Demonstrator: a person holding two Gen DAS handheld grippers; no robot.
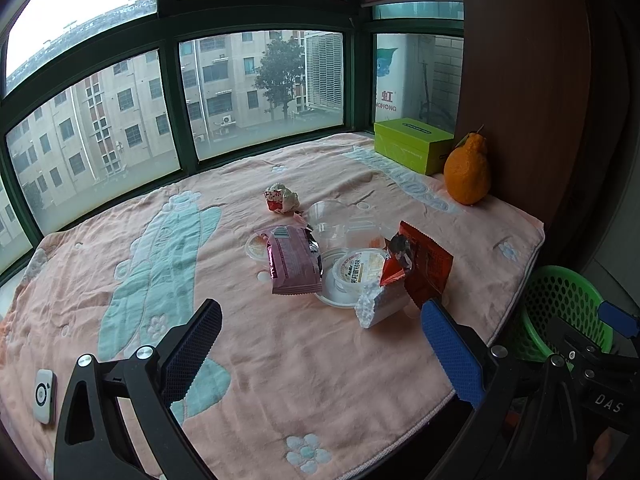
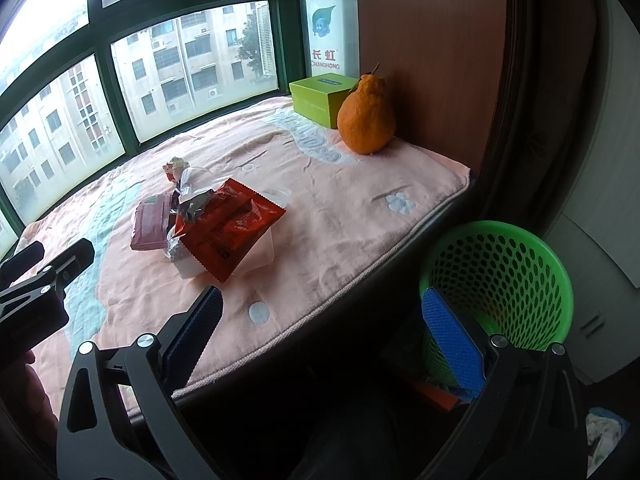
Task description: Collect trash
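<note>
Trash (image 1: 352, 264) on blanket | left claw (image 1: 324, 344) agape | right claw (image 2: 324, 336) agape

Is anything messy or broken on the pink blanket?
Yes. A heap of trash sits mid-blanket: a torn-open red wrapper, a pink wrapper, a crumpled paper ball, empty plastic cups and a broken piece of white foam. The orange and green box look tidy.

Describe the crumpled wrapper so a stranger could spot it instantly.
Start at the pink blanket under the window, then find the trash pile in its middle. The crumpled wrapper lies on the window side, apart from the flat pink packet. It alone is balled up, white and red.
</note>
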